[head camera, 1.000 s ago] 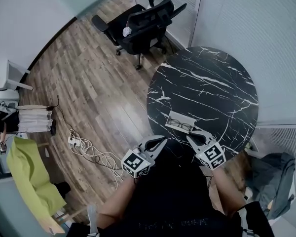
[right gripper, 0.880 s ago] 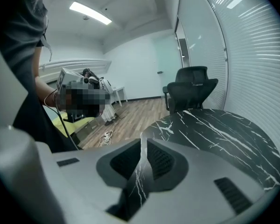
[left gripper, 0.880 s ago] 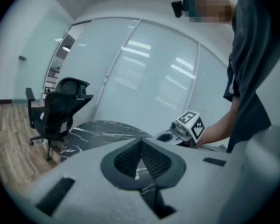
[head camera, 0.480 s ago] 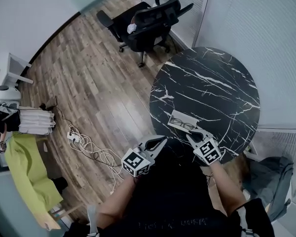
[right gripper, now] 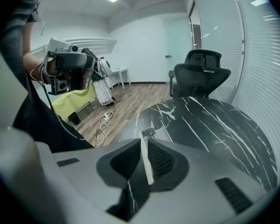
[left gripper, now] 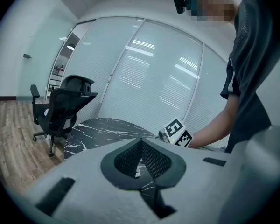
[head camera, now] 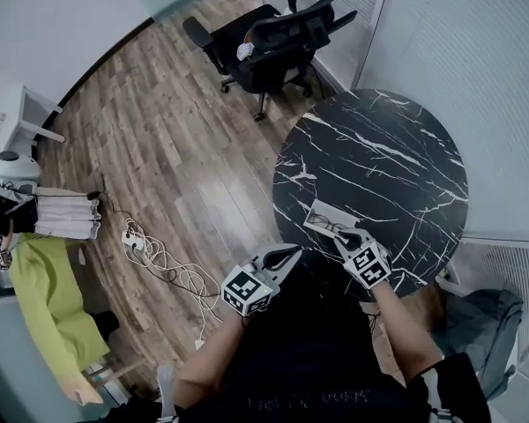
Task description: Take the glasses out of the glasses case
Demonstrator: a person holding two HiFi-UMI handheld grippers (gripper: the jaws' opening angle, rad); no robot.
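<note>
An open white glasses case lies near the front edge of the round black marble table, with dark-framed glasses in it. My right gripper is shut, and its tips are right at the case's near end, partly covering the glasses. In the right gripper view the case shows just past the tips of the right gripper. My left gripper is shut, empty, and hangs off the table's left front edge. In the left gripper view the left gripper points across the table.
A black office chair stands on the wooden floor beyond the table. Cables and a power strip lie on the floor at left. A wall of blinds runs behind the table. A yellow-green covered piece stands at far left.
My right gripper has moved forward to the near end of the case. The left gripper has stayed put beside the table's edge.
</note>
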